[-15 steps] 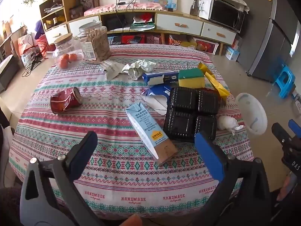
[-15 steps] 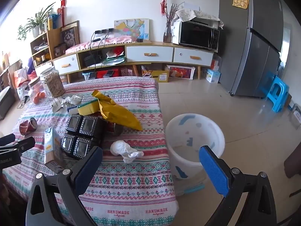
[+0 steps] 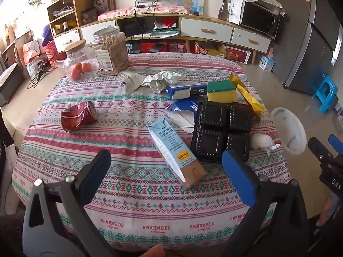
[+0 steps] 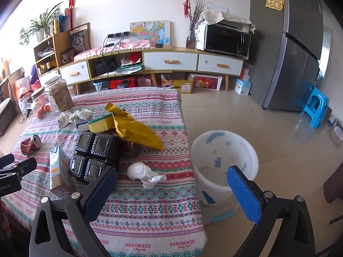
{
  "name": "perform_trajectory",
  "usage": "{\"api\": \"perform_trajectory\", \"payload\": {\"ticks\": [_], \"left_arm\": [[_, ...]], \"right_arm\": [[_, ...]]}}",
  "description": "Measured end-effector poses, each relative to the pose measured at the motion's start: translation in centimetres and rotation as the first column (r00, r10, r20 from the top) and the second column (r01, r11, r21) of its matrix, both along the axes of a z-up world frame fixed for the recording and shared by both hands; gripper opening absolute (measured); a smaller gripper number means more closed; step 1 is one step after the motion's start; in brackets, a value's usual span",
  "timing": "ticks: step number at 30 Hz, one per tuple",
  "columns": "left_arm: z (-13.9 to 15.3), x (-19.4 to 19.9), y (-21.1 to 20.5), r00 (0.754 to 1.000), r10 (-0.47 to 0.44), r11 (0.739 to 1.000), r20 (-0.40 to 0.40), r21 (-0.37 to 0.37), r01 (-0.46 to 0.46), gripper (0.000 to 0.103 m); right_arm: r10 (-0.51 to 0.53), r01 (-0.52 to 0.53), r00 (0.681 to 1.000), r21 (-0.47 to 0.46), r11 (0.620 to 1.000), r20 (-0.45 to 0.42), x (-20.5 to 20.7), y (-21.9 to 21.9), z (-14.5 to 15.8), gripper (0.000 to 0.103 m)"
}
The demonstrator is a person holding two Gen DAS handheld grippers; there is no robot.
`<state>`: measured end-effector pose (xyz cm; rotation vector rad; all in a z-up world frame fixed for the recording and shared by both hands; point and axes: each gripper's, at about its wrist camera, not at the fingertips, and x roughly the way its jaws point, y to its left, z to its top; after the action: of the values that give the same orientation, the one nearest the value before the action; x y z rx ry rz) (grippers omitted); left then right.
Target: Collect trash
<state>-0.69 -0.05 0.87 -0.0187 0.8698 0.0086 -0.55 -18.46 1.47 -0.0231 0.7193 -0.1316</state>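
Note:
Trash lies on the patterned tablecloth (image 3: 128,192): a blue milk carton (image 3: 174,151), a crushed red can (image 3: 78,116), a black plastic tray (image 3: 221,131), a white tissue wad (image 3: 262,142), a yellow wrapper (image 3: 248,97), crumpled paper (image 3: 165,80) and a blue box (image 3: 186,91). My left gripper (image 3: 166,174) is open, just short of the carton. My right gripper (image 4: 171,190) is open and empty, near the tissue wad (image 4: 142,172) and the white bin (image 4: 225,165) on the floor.
Two glass jars (image 3: 109,50) stand at the table's far left. A green-yellow sponge (image 3: 220,91) sits by the tray. A sideboard (image 4: 171,61) with a microwave, a fridge (image 4: 300,49) and a blue stool (image 4: 315,109) lie beyond.
Both grippers have barely moved; the views are almost the same. Nothing on the table has shifted.

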Motion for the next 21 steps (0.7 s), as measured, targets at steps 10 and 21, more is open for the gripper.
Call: {"api": "perform_trajectory", "payload": {"ticks": [10,21], "left_arm": [[-0.31,0.33,0.71,1.0,0.02,1.0,0.005,-0.004,-0.02,0.103],[-0.7,0.29,0.53,1.0,0.016,1.0,0.008,-0.002,-0.016,0.103]], "right_arm": [[-0.002,0.002,1.0,-0.008,1.0,0.004,-0.05,0.03,-0.08,0.103],[0.009,-0.009,1.0,-0.016,1.0,0.007,-0.1,0.2,-0.21,0.103]]}}
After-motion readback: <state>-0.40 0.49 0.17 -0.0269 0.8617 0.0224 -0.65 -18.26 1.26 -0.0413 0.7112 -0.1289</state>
